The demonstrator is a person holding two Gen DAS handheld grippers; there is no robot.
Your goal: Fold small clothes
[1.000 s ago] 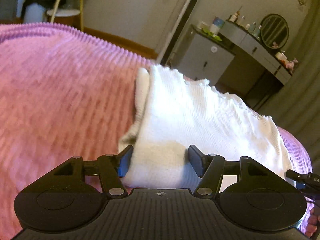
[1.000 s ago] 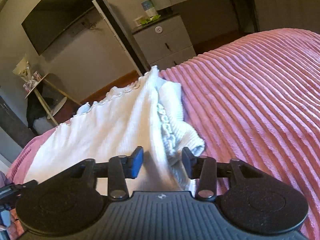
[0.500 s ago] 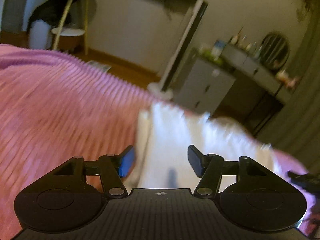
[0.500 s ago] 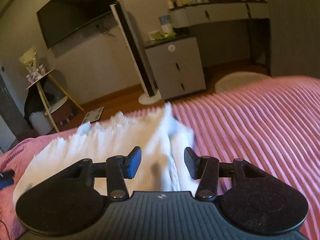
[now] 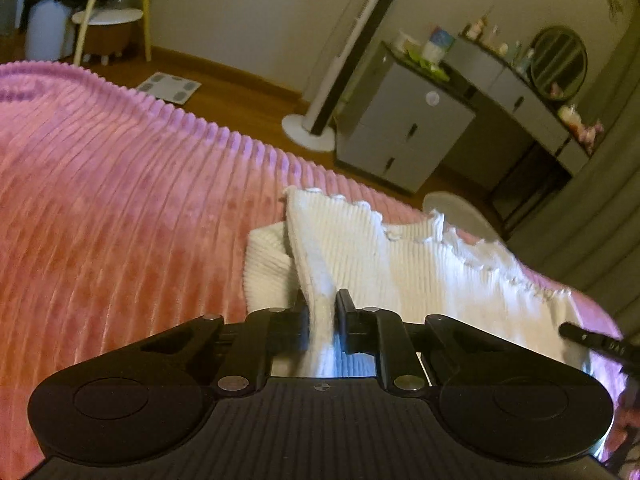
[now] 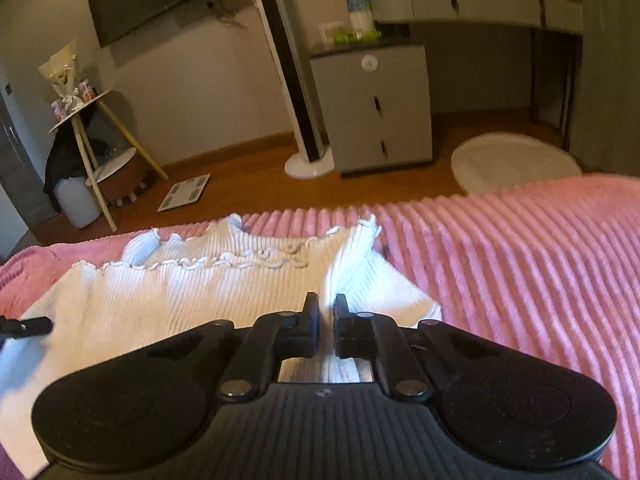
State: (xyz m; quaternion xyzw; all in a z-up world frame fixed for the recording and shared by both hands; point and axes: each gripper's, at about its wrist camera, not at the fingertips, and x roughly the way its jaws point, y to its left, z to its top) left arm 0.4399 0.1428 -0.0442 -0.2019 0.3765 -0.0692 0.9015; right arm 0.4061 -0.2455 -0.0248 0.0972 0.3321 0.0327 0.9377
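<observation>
Tongs left (image 5: pixel 323 322) and right (image 6: pixel 326 326) have just closed, each clenching the white ribbed top's (image 5: pixel 400 264) near hem on the pink bed (image 5: pixel 120 208); we should lift evenly toward its frilled edge.

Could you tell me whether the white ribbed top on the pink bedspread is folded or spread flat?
Partly folded: the white top has its sleeves tucked beneath, frilled hem doubled.

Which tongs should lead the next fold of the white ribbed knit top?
Neither clearly: left tongs and right tongs have both just closed, each pinching the white ribbed knit top at its near edge. Lift together.
</observation>
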